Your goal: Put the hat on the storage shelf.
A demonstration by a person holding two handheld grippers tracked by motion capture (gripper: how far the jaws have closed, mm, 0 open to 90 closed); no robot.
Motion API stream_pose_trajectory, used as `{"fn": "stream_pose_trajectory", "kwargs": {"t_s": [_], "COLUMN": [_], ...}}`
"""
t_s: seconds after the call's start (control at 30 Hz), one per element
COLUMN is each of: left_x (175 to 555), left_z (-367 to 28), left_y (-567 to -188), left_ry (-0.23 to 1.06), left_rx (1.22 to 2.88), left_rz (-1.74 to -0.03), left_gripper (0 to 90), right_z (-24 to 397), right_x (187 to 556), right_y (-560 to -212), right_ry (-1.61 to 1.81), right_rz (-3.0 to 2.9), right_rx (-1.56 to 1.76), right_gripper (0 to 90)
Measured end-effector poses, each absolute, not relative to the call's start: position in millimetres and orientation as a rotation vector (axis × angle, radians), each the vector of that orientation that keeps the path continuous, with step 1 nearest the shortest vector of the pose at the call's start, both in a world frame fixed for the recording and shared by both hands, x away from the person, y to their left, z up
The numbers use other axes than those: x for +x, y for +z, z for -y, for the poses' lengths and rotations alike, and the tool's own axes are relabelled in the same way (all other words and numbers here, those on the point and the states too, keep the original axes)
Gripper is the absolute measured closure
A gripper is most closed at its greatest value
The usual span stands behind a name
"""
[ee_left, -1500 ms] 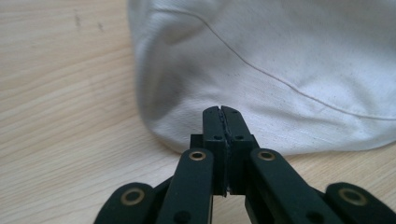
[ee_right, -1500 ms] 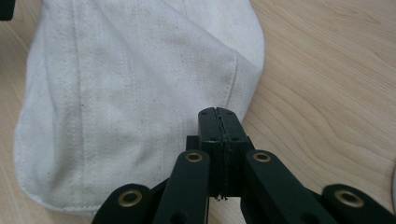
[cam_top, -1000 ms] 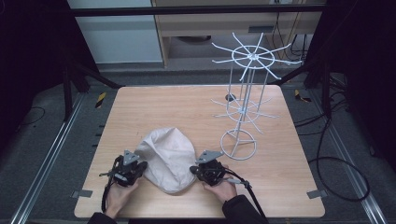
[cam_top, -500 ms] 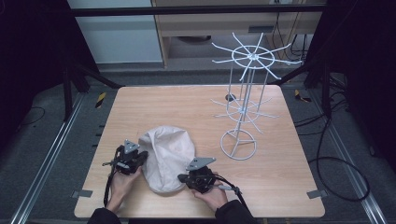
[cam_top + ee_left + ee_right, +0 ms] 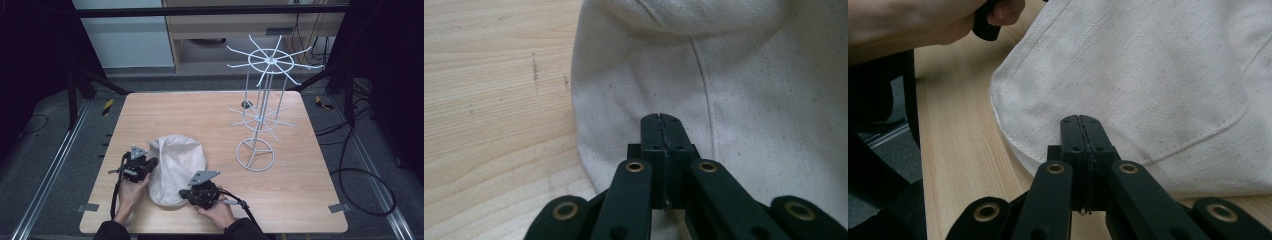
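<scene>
Left gripper (image 5: 150, 164): black body, grey three-cornered plate on top, black trailing cable. Right gripper (image 5: 184, 194): same build. Black jaw links carry brass-ringed pivots; dark sleeves.

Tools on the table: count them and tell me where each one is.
2. The left tool sits at the left edge of the white cloth; the right tool is at the cloth's near edge. Both are shut.
</scene>
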State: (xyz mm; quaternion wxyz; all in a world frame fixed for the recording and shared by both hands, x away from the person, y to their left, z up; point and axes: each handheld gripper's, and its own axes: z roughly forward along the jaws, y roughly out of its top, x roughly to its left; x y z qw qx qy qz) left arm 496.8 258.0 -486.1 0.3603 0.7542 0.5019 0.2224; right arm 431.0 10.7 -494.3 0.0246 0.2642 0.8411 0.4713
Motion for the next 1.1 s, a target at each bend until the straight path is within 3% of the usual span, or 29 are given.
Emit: {"fn": "stream_pose_trajectory", "kwargs": {"t_s": [0.47, 0.63, 0.9, 1.1], "left_x": [498.4, 489.4, 471.7, 462.0], "left_z": [-257.5, -267.6, -285.7, -286.6], "left_y": [-480.4, -463.5, -439.6, -423.4], "left_ry": [0.552, 0.574, 0.578, 0.581], "left_rx": [1.908, 1.864, 1.789, 1.767], "left_rz": [-1.265, -1.255, -1.273, -1.234], "left_gripper": [89.5, 85.9, 74.2, 62.6], "right_z": [-18.9, -9.1, 39.8, 77.3], "right_x": [431.4, 428.9, 438.4, 441.1], "right_y": [-493.4, -485.5, -470.1, -456.6], "right_ry": [1.466, 1.453, 1.477, 1.431], "right_rz": [-2.604, -2.577, -2.421, -2.340], "right_rx": [0.803, 0.793, 0.910, 0.971], "right_gripper": [88.7, 82.3, 70.9, 56.2]}}
